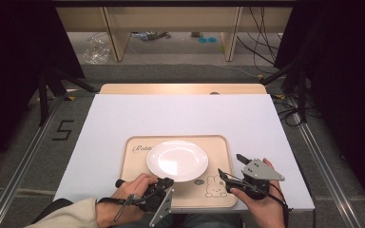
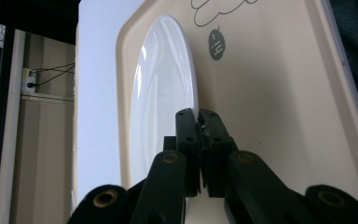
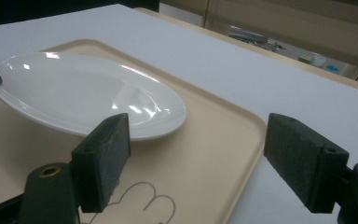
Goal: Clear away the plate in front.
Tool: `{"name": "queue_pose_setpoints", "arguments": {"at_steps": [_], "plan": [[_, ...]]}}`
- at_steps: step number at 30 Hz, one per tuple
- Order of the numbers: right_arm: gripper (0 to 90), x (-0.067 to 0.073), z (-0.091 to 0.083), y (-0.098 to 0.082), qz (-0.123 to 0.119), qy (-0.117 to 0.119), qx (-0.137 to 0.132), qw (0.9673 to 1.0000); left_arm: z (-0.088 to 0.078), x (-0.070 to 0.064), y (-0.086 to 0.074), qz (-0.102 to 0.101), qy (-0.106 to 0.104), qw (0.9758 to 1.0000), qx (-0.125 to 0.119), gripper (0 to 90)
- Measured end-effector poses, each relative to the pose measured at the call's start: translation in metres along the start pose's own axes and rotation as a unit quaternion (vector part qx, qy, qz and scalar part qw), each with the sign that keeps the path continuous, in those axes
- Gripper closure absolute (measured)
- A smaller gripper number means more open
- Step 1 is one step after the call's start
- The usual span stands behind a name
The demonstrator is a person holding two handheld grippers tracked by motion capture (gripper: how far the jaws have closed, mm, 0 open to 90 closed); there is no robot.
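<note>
Plate (image 1: 177, 160), white, flat on beige tray (image 1: 221, 142), near rim pinched thinly by left gripper (image 2: 198, 122). Right gripper (image 3: 196, 154) spread wide, holding nothing, beside tray's right edge. Risk: glossy rim slipping free if lifted 1-sided, or tilting, clattering back.

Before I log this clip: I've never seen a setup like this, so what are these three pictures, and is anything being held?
A person sits at a table with a hand-held gripper in each hand; there is no robot arm. The high view looks down from above; the other two come from cameras riding on each tool, looking along its black jaws. On the table lies a beige tray with a rabbit drawing, and on it a white plate. The left hand-held gripper is shut on the near rim of the plate. The right hand-held gripper is open with nothing between its jaws, near the tray's right edge.
</note>
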State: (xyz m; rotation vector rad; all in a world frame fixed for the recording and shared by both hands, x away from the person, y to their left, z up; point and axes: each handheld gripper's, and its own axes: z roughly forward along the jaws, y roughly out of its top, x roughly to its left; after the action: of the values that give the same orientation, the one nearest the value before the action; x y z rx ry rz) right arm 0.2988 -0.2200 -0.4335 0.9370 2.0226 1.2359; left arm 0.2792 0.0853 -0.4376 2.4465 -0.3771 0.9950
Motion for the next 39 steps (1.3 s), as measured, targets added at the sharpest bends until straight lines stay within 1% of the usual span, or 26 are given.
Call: {"name": "queue_pose_setpoints", "arguments": {"at_steps": [3,9,15,16,18,19,22,24,29,31,33,34,36,37,38,39], "plan": [[23.8,0.0,0.0,0.0,0.0,0.003,0.004,1.0,0.002,-0.002,0.0,0.0,-0.006,1.0,-0.001,87.0],[23.8,0.0,0.0,0.0,0.0,0.003,0.004,1.0,0.007,-0.004,-0.002,-0.012,-0.022,0.9997,-0.005,87.0],[23.8,0.0,0.0,0.0,0.0,0.004,0.003,1.0,0.011,-0.006,-0.002,-0.018,-0.035,0.9992,-0.008,86.8],[23.8,0.0,0.0,0.0,0.0,0.004,0.003,1.0,0.011,-0.006,-0.002,-0.02,-0.036,0.9991,-0.009,86.7],[23.8,0.0,0.0,0.0,0.0,0.004,0.004,1.0,0.013,-0.006,-0.004,-0.029,-0.045,0.9985,-0.01,86.4],[23.8,0.0,0.0,0.0,0.001,0.006,0.004,1.0,0.014,-0.006,-0.004,-0.032,-0.046,0.9984,-0.01,86.3],[23.8,0.0,0.0,0.0,0.001,0.006,0.004,1.0,0.015,-0.006,-0.005,-0.035,-0.054,0.9979,-0.01,86.4],[23.8,0.0,0.0,0.0,0.001,0.006,0.004,1.0,0.015,-0.005,-0.004,-0.03,-0.04,0.9987,-0.01,87.5],[23.7,0.0,0.0,0.0,0.001,0.006,0.004,1.0,0.014,0.002,-0.009,-0.047,-0.035,0.9982,-0.009,86.0],[23.7,0.0,0.0,0.0,0.002,0.006,0.004,1.0,0.014,0.003,-0.012,-0.061,-0.037,0.9974,-0.012,83.7],[23.8,0.0,0.0,0.0,0.002,0.006,0.004,1.0,0.013,0.007,-0.015,-0.08,-0.039,0.9958,-0.021,81.1],[23.8,0.0,0.0,0.0,0.002,0.006,0.004,1.0,0.012,0.009,-0.016,-0.081,-0.04,0.9957,-0.022,78.4],[23.7,0.0,0.0,0.0,0.001,0.006,0.005,1.0,0.011,0.013,-0.02,-0.104,-0.037,0.9934,-0.034,71.6],[23.7,0.0,0.0,0.0,0.002,0.007,0.004,1.0,0.01,0.016,-0.023,-0.123,-0.034,0.9908,-0.044,69.7],[23.7,0.0,0.0,0.0,0.001,0.006,0.004,1.0,0.01,0.017,-0.024,-0.133,-0.037,0.9892,-0.049,65.1],[23.7,0.0,0.0,0.0,0.002,0.006,0.004,1.0,0.01,0.019,-0.026,-0.143,-0.033,0.9876,-0.056,61.5]]}}
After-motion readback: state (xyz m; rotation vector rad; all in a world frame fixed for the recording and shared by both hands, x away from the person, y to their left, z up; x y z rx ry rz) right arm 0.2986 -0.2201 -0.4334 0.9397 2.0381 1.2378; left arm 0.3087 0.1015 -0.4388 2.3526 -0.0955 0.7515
